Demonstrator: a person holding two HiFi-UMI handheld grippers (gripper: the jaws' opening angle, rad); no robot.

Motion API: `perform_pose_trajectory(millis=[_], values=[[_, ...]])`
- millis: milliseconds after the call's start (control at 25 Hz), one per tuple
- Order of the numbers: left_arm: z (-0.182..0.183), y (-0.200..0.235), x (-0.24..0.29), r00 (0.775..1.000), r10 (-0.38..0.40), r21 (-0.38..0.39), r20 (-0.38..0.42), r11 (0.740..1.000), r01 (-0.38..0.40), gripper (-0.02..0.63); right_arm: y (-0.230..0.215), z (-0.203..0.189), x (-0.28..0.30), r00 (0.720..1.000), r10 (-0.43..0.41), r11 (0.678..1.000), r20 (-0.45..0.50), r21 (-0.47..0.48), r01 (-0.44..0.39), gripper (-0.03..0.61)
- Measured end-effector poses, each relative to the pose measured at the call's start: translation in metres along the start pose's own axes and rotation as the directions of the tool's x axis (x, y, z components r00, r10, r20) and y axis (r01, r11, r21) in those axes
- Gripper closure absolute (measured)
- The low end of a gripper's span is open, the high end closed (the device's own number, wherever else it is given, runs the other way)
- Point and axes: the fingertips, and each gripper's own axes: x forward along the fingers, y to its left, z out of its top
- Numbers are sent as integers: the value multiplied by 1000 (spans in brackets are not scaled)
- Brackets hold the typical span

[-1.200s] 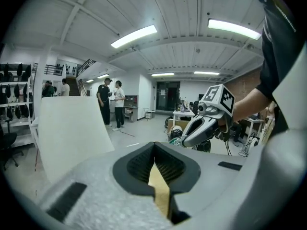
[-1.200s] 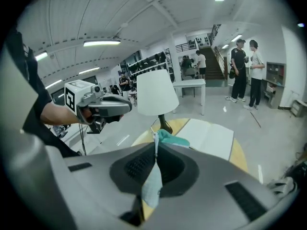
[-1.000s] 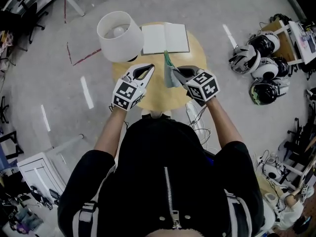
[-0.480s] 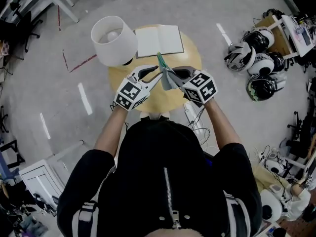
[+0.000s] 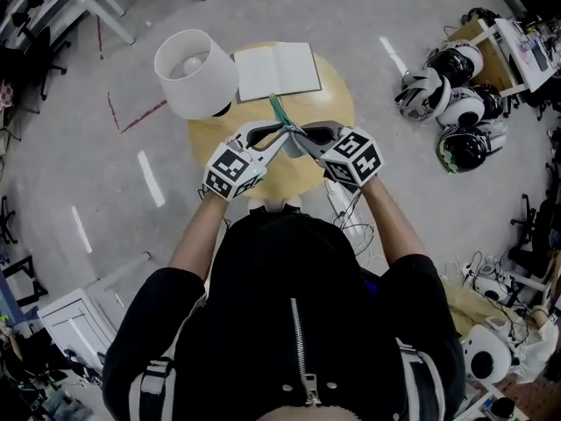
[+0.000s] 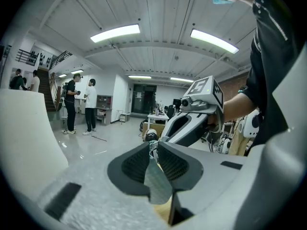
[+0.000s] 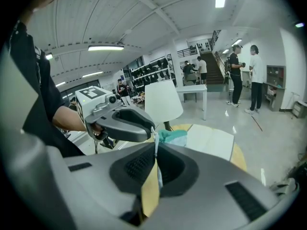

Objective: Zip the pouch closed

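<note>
Clamped on grey-green fabric pouch (image 5: 278,110) with right gripper (image 5: 297,133); just been closing left gripper (image 5: 281,131) onto it, tip to tip.

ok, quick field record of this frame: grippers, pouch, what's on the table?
left gripper: jaws have just been closing, pouch pinched between them
right gripper: shut on pouch edge
pouch: held between both grippers over table
table: round, holds lamp and open notebook
zip: cannot tell how far closed
</note>
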Motion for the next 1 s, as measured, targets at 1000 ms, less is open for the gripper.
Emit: perform_pose_trajectory(millis=[1000], values=[[-4,-8,-2,1000,3,62,-21,998,-1,606,9,-6,6,1000,20,1000,-11,10,-20,563]])
